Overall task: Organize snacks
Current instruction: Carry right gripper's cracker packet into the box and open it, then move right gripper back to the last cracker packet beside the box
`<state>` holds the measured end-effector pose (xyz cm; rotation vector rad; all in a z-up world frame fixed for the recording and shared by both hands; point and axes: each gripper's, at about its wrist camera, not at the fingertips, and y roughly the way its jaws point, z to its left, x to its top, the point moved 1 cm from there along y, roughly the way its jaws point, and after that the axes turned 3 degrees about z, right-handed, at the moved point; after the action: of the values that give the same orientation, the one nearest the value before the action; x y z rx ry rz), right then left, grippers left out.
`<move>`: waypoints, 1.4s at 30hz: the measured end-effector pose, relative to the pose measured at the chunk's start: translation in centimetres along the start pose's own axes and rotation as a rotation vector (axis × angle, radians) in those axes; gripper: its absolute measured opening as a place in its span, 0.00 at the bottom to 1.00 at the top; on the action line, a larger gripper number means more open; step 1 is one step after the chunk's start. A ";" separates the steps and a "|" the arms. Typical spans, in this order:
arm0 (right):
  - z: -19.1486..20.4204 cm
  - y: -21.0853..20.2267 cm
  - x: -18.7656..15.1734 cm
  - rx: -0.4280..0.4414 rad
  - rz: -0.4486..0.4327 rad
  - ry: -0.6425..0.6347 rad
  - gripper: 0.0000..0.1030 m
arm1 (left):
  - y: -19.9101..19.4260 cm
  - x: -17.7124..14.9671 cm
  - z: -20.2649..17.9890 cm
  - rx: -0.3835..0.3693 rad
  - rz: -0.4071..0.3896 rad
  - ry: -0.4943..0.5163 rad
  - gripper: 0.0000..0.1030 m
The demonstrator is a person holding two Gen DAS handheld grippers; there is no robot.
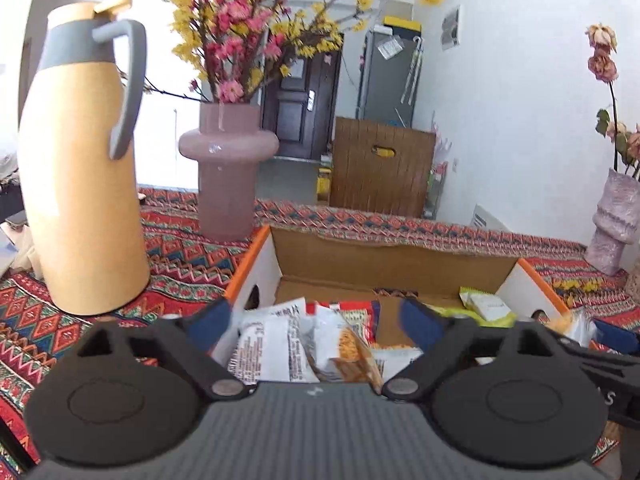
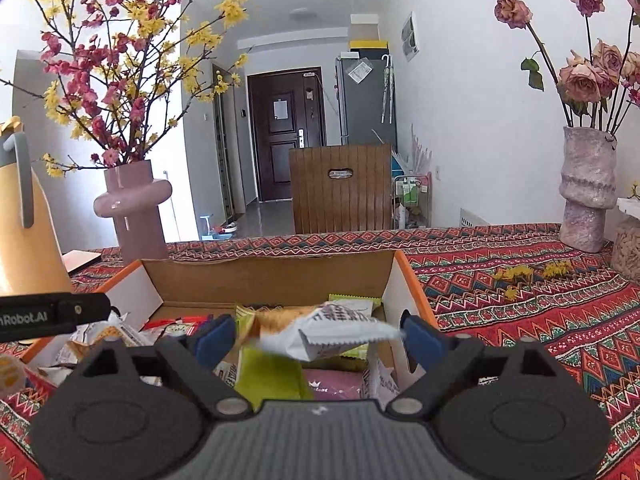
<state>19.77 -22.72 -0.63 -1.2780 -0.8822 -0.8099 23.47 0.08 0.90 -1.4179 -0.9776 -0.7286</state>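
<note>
An open cardboard box (image 1: 396, 258) with orange and white sides stands on the patterned tablecloth; it also shows in the right wrist view (image 2: 272, 276). Several snack packets lie inside, among them white packets (image 1: 276, 340) and a green one (image 1: 486, 308). My left gripper (image 1: 316, 320) is open over the box's left part, with nothing between its blue pads. My right gripper (image 2: 316, 334) is open over the right part. A white snack packet (image 2: 340, 332) hangs blurred between its pads, touching neither clearly. Green (image 2: 268, 372) and pink (image 2: 336, 384) packets lie below it.
A tall yellow thermos jug (image 1: 84, 168) stands left of the box. A pink vase with flowering branches (image 1: 228, 168) stands behind it. A rough pink vase with dried roses (image 2: 586, 192) stands at the far right. The left gripper's body (image 2: 48, 316) reaches in at the right view's left edge.
</note>
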 end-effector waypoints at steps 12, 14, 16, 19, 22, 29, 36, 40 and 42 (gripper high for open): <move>-0.4 -1.4 0.4 0.000 -0.031 0.026 1.00 | -0.5 0.7 0.2 0.031 0.016 -0.029 1.00; -0.6 -2.4 0.7 -0.004 -0.043 0.034 1.00 | -1.3 1.0 0.0 0.034 0.032 -0.022 1.00; -0.8 -3.9 1.0 0.003 -0.058 0.034 1.00 | -2.2 1.1 -0.1 0.019 0.049 -0.013 1.00; -1.1 -5.9 0.9 -0.001 -0.063 0.024 1.00 | -3.4 0.7 -0.5 0.006 0.099 0.015 1.00; -1.6 -7.3 0.3 -0.017 -0.036 0.006 1.00 | -4.0 -0.5 -0.9 0.004 0.181 0.049 1.00; -3.4 -10.0 -2.4 -0.037 0.022 0.012 1.00 | -5.2 -5.0 -2.4 -0.032 0.341 0.107 1.00; -4.3 -11.2 -5.2 -0.046 0.090 0.006 1.00 | -5.7 -8.2 -4.2 -0.059 0.408 0.156 1.00; -4.7 -11.4 -6.2 -0.050 0.118 0.017 1.00 | -5.5 -9.6 -4.9 -0.062 0.444 0.154 0.85; -4.8 -11.5 -6.5 -0.051 0.127 0.020 1.00 | -5.6 -10.1 -5.3 -0.053 0.444 0.171 0.75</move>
<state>7.08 -28.75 -1.65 -1.3543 -0.7610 -0.7475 14.63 -6.92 -4.91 -1.5226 -0.4881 -0.5344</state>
